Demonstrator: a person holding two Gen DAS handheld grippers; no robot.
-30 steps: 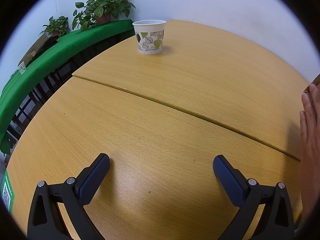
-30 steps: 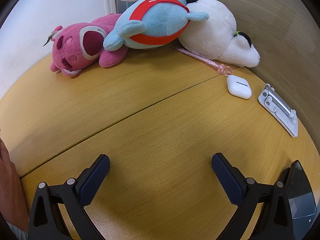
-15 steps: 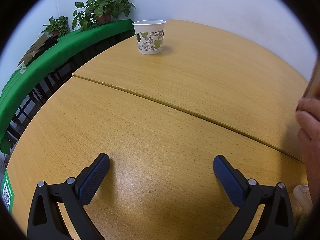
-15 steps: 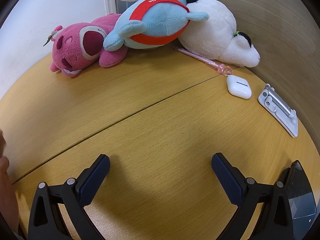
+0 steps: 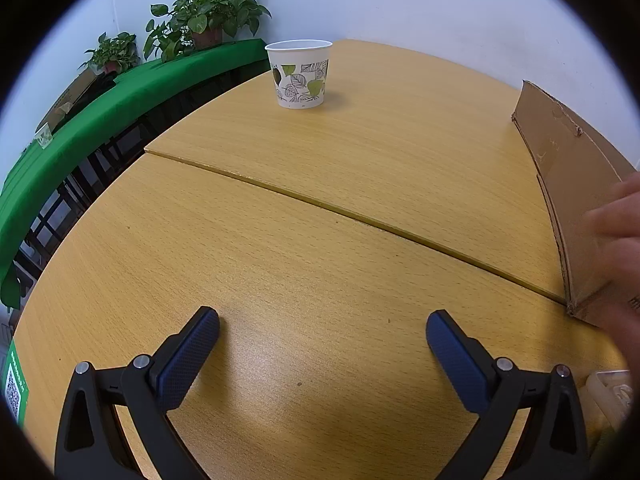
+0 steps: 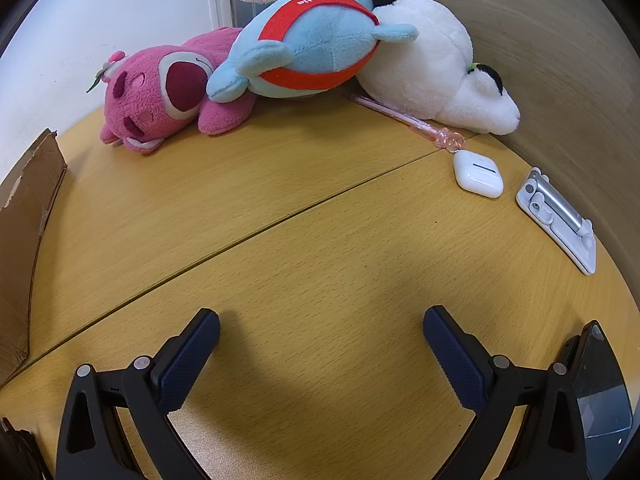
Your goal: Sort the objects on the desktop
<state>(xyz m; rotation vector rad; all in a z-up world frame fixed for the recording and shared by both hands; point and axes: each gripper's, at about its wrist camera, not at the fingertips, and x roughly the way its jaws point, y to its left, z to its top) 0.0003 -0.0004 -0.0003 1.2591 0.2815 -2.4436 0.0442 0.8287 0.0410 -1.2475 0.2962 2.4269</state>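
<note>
Claws Spread Wide Over Bare Wood, Nothing Gripped

Both claws hang low over the wooden tabletop, level and pointing forward. A blurred hand reaches in at the right edge of the left wrist view, in front of a brown cardboard box whose inside cannot be seen. Near the far left corner a leaf-printed paper cup stands upright; its contents are hidden from this angle. Behind it, potted plants sit on a green-covered ledge.

The left claw has its jaws set wide apart and carries nothing. The right claw is equally wide and empty. Ahead of it, against the far wall, lie a pink plush, a blue plush with a red band, and a white plush. A pink pen lies just in front of the white one, beside a white earbud case and a white folding stand. A dark phone rests at the right edge.
</note>
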